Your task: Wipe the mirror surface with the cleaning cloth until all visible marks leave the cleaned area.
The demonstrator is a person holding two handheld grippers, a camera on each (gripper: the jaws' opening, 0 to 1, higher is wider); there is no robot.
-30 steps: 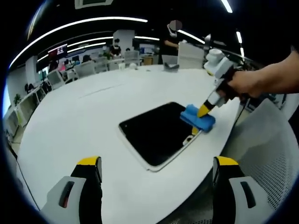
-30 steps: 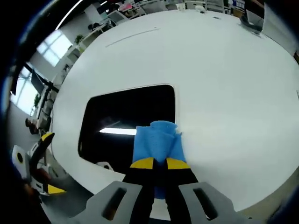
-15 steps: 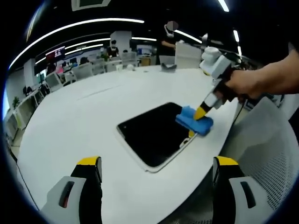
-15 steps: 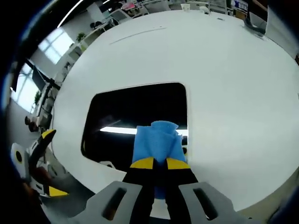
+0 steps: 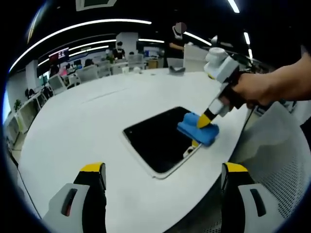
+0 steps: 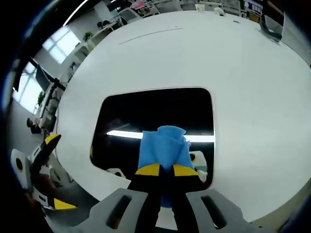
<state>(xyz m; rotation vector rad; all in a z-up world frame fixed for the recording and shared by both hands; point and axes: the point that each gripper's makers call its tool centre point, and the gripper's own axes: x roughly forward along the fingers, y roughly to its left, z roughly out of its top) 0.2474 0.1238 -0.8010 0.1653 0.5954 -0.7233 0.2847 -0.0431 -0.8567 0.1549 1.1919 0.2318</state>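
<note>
The right gripper point(image 6: 166, 169) is clenched on a folded blue cleaning cloth point(image 6: 163, 148) pressed onto the dark, white-rimmed mirror point(image 6: 146, 116).

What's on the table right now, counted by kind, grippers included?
Mirror: 1
Blue cloth: 1
Grippers: 2, the right gripper with jaws shut on the cloth over the mirror, the left gripper with jaws apart, holding nothing
White table: 1
Total: 5
</note>
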